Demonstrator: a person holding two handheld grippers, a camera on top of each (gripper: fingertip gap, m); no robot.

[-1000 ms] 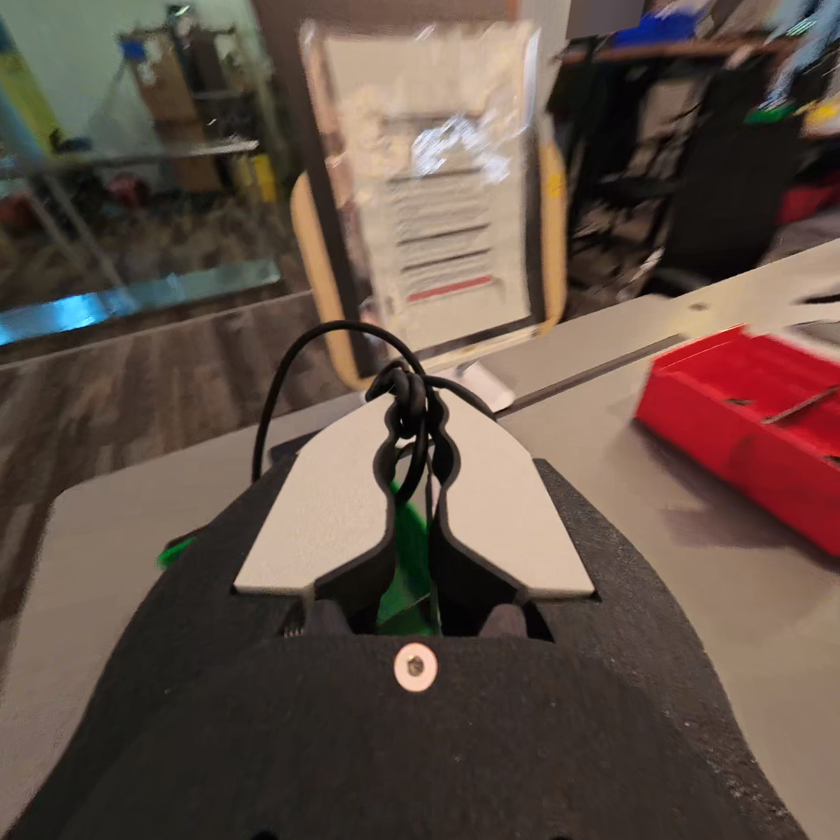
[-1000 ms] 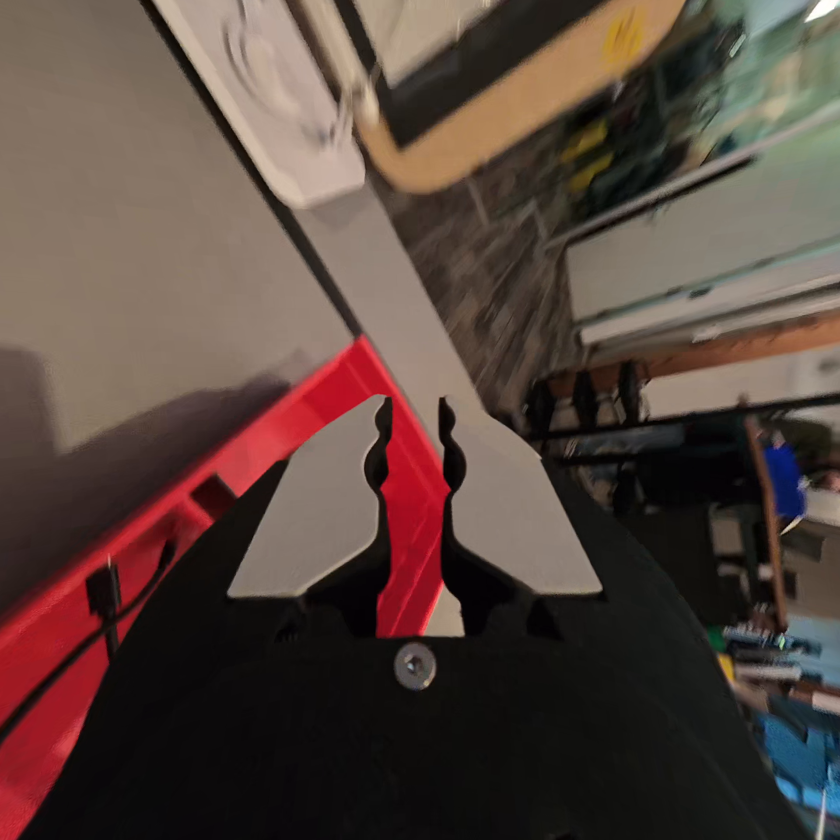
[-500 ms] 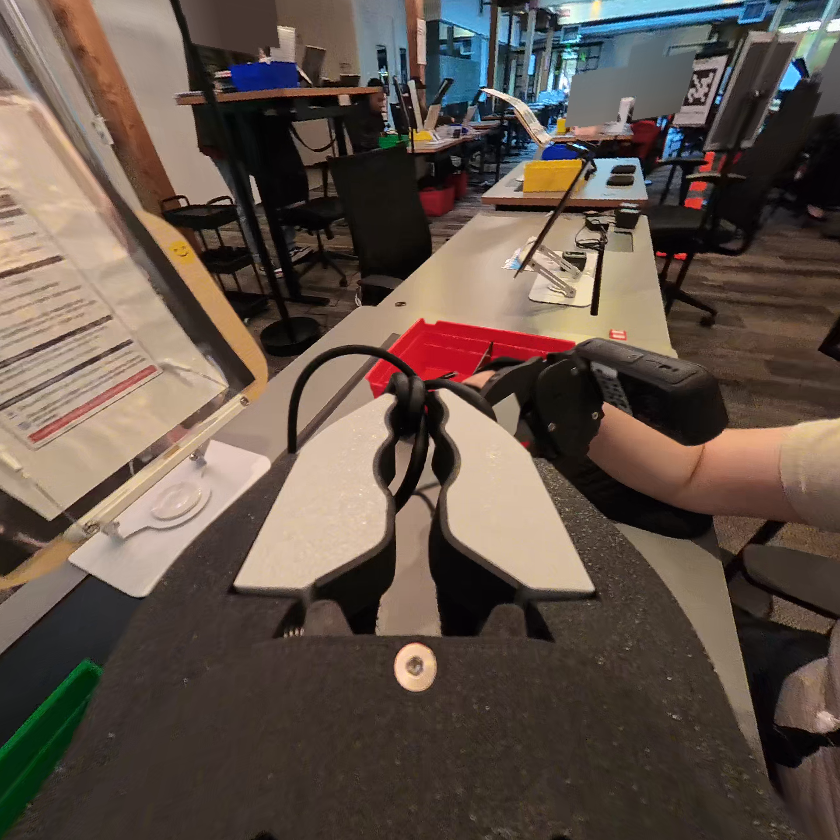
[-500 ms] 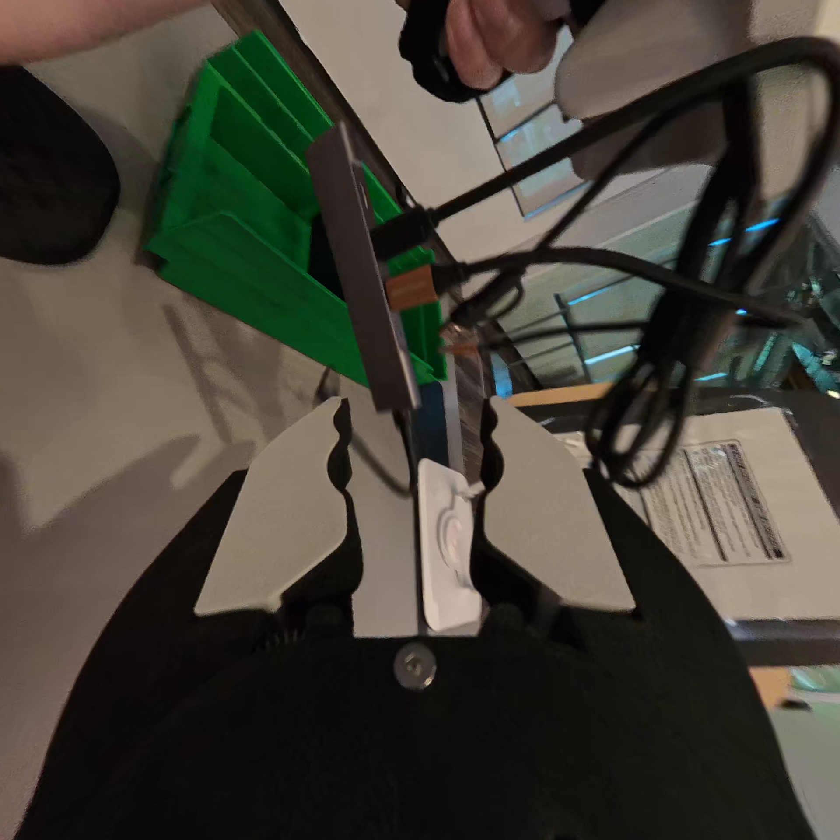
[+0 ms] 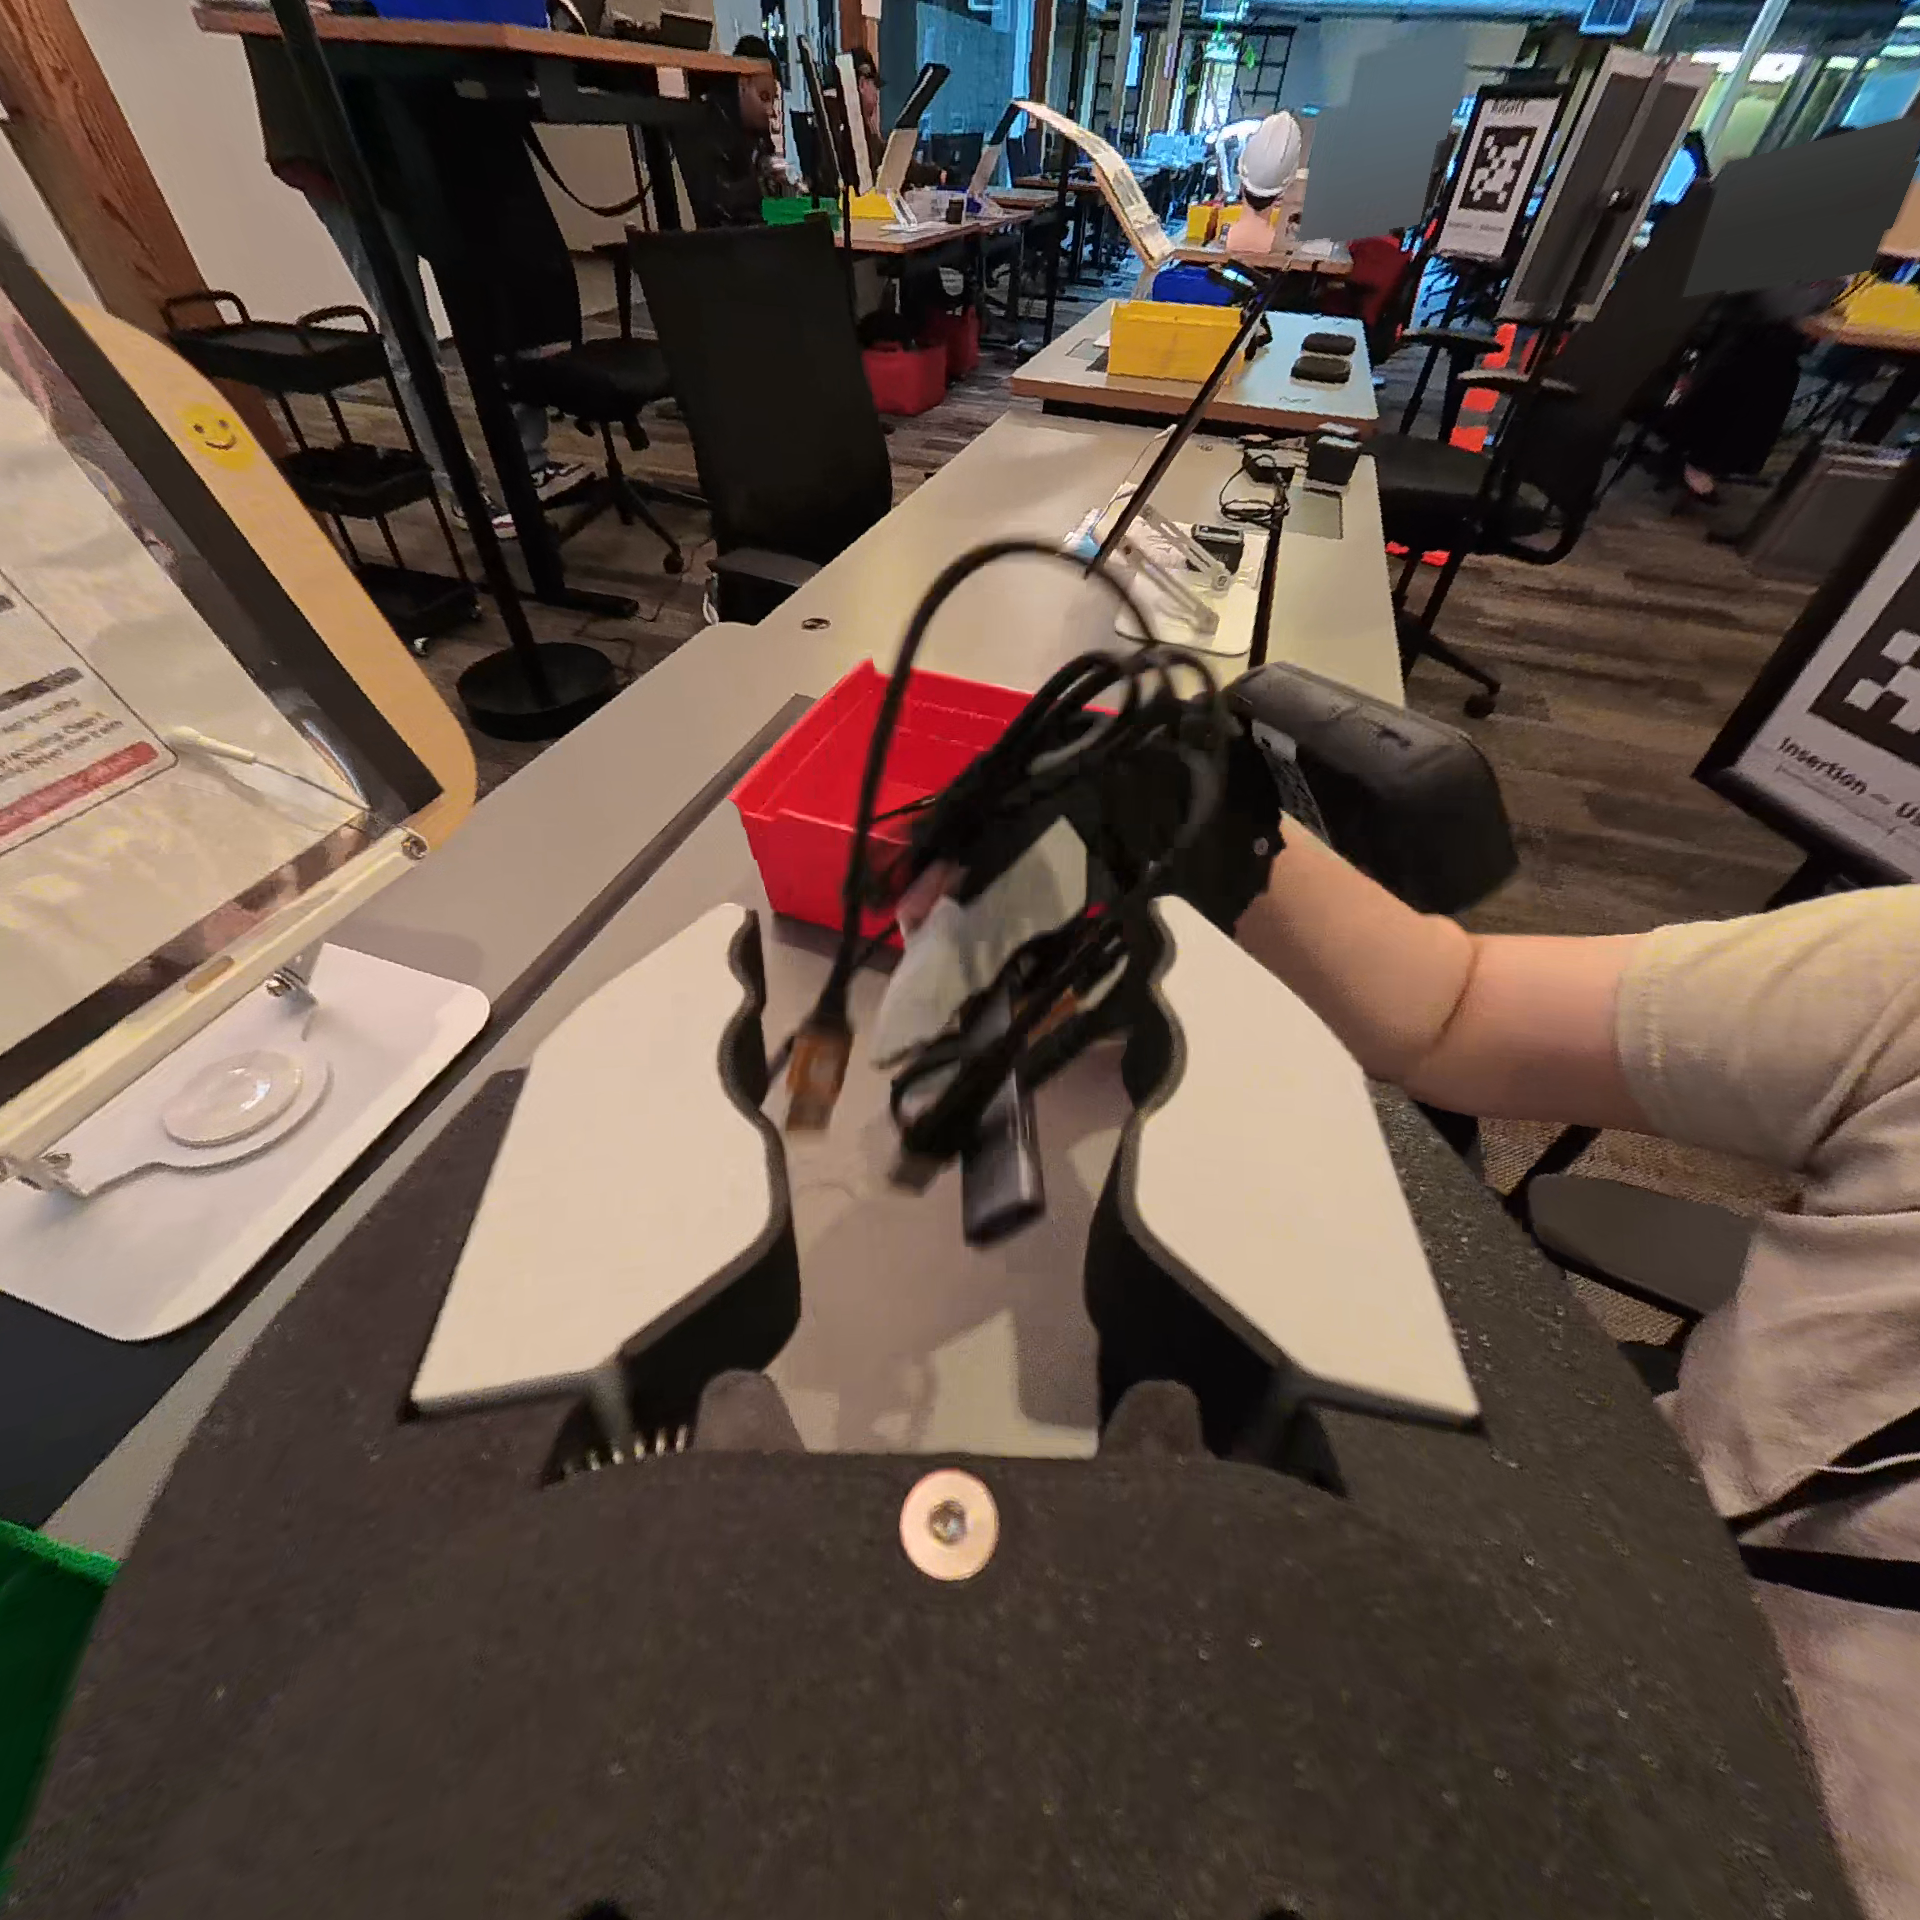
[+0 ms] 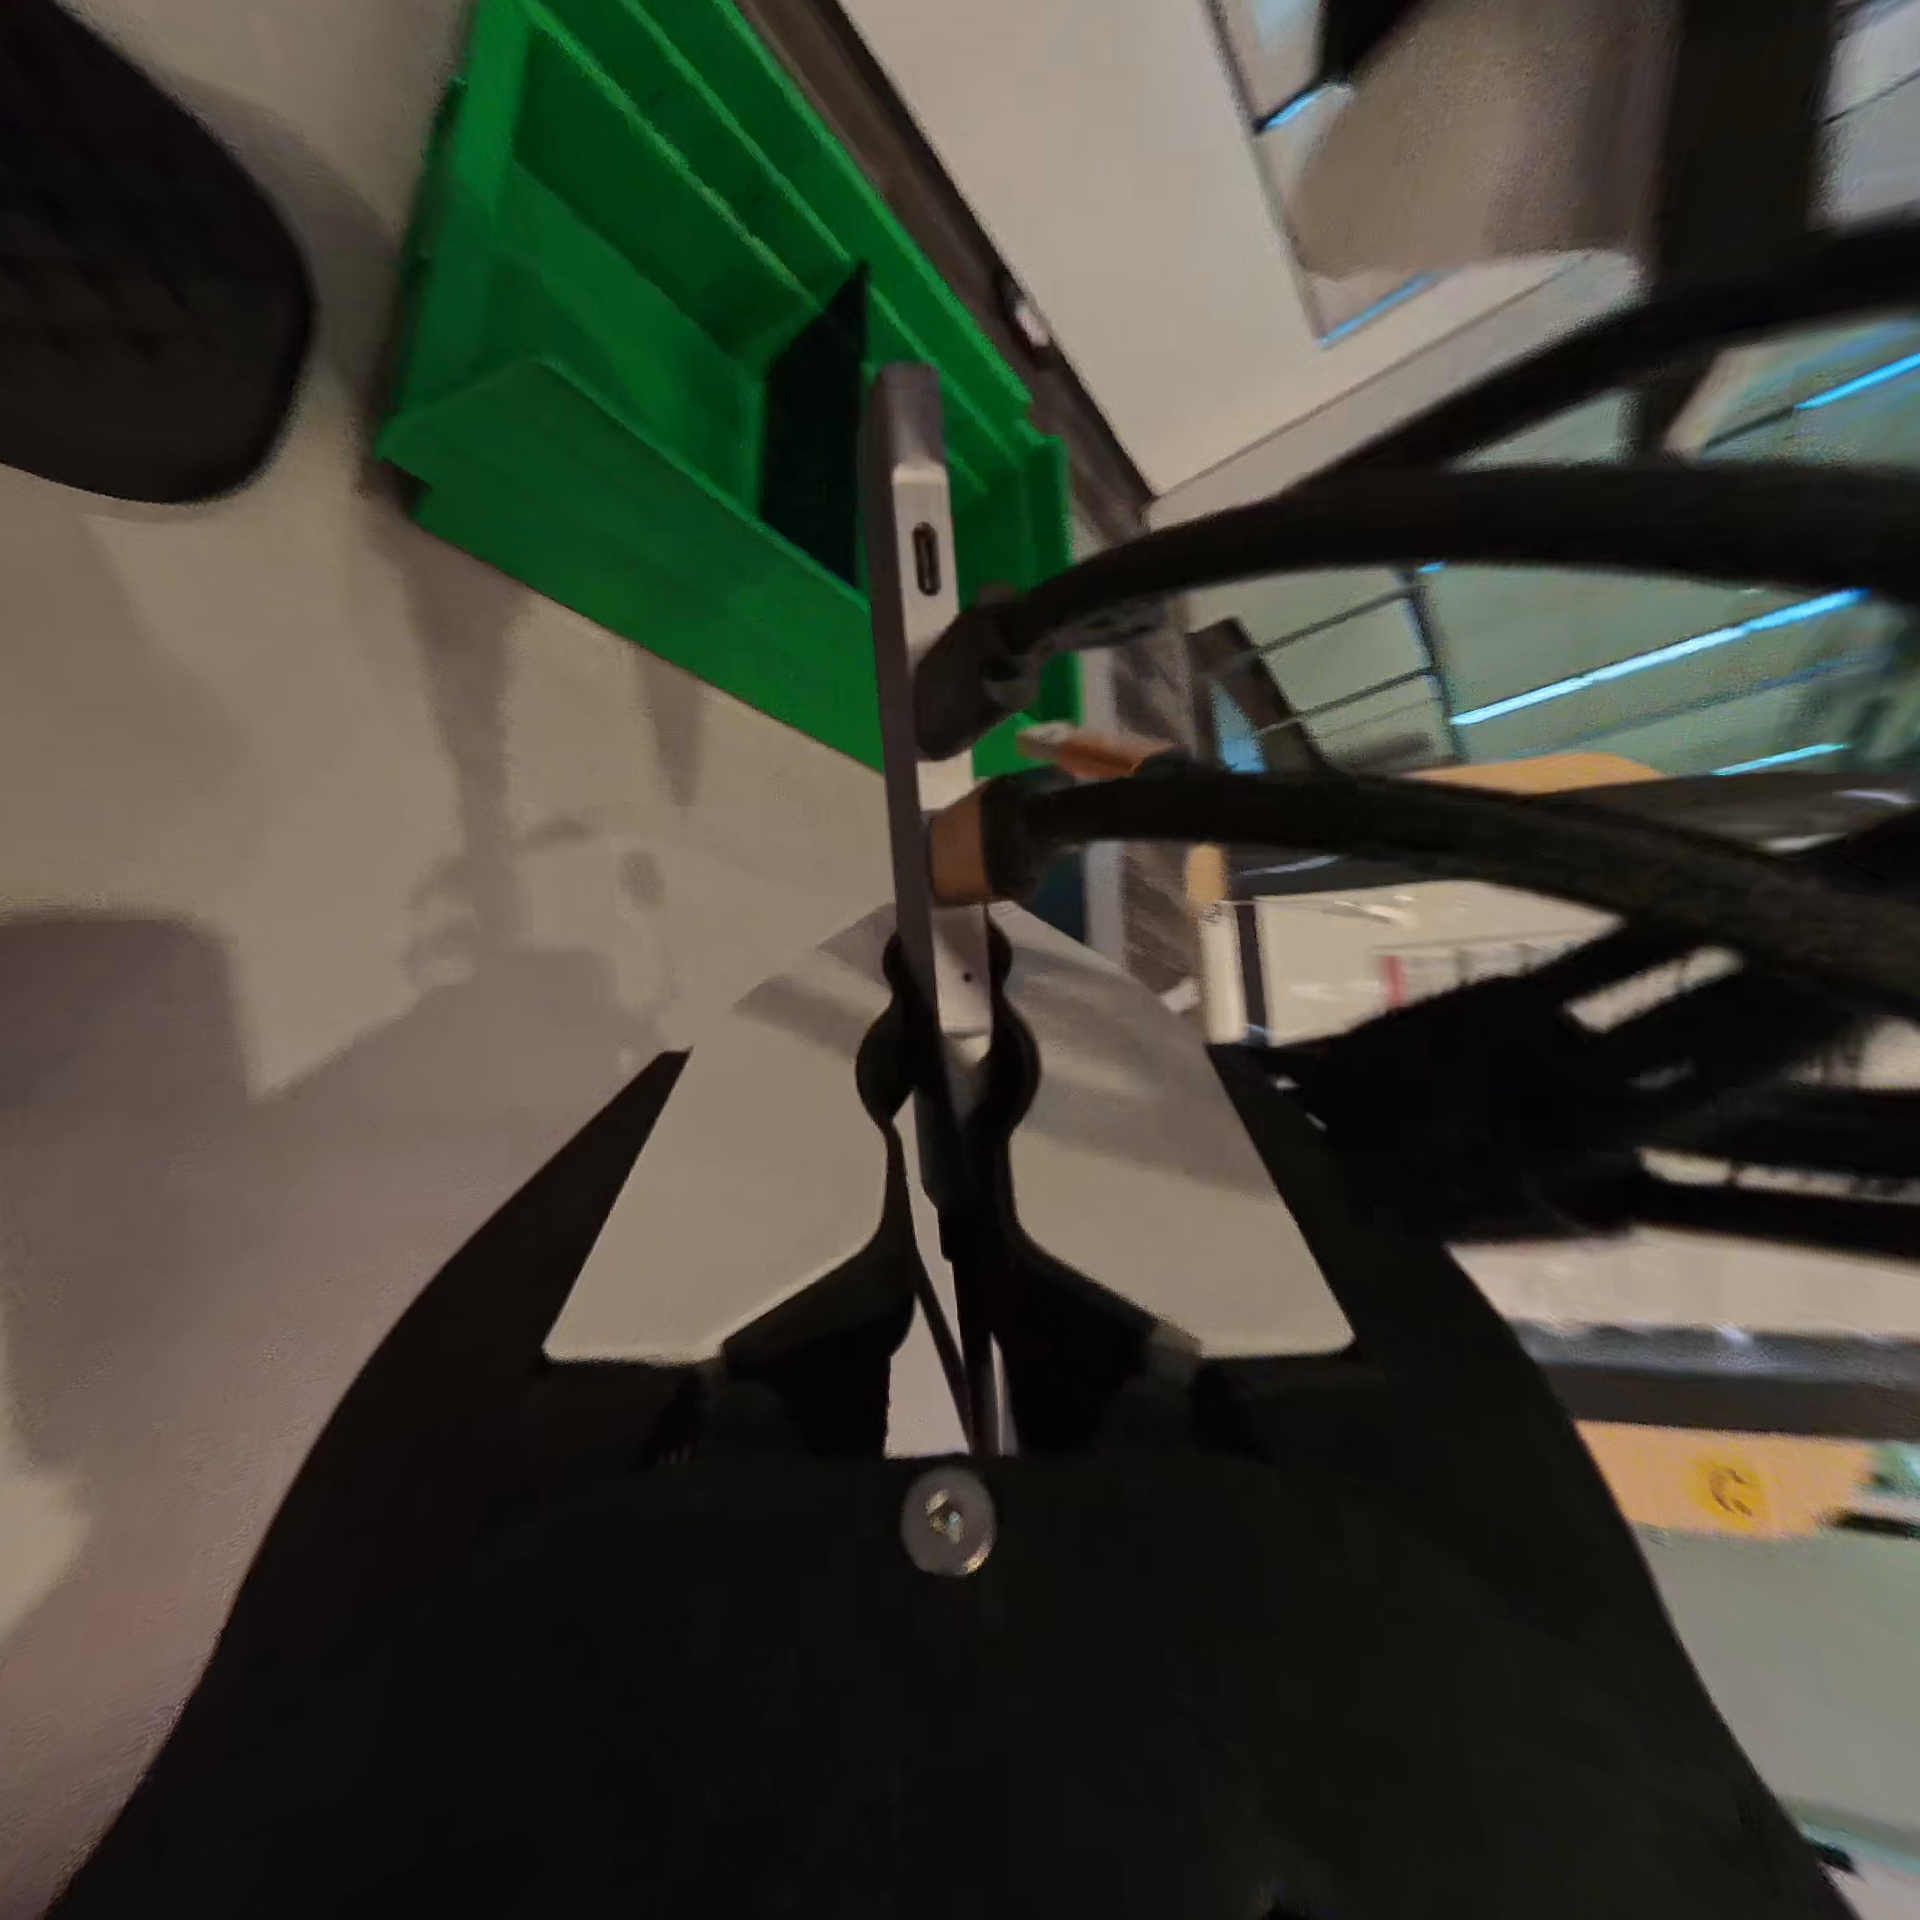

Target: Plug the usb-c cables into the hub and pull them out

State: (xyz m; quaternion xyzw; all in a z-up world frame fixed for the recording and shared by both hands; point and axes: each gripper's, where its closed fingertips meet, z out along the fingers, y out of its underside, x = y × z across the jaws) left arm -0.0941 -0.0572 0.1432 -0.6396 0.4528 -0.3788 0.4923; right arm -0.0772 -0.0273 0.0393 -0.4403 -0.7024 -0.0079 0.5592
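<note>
The left gripper (image 5: 951, 1081) has let go of the cable bundle (image 5: 1049, 831) and stands wide open; the right gripper (image 6: 945, 1023) has newly clamped the grey hub (image 6: 920, 665), two plugs seated, one port free. Handover done; the green bin (image 6: 623, 436) lies beyond.

- One slim grey hub (image 6: 914, 644), centre of the right wrist view.
- Two black cables (image 6: 1351, 540) plugged into it there; a third connector (image 5: 816, 1075) dangles loose.
- One red bin (image 5: 821, 800), middle of the left wrist view.
- One green bin (image 6: 623, 499), upper left.
- Two tongs (image 5: 951, 1039) (image 6: 945, 997).
</note>
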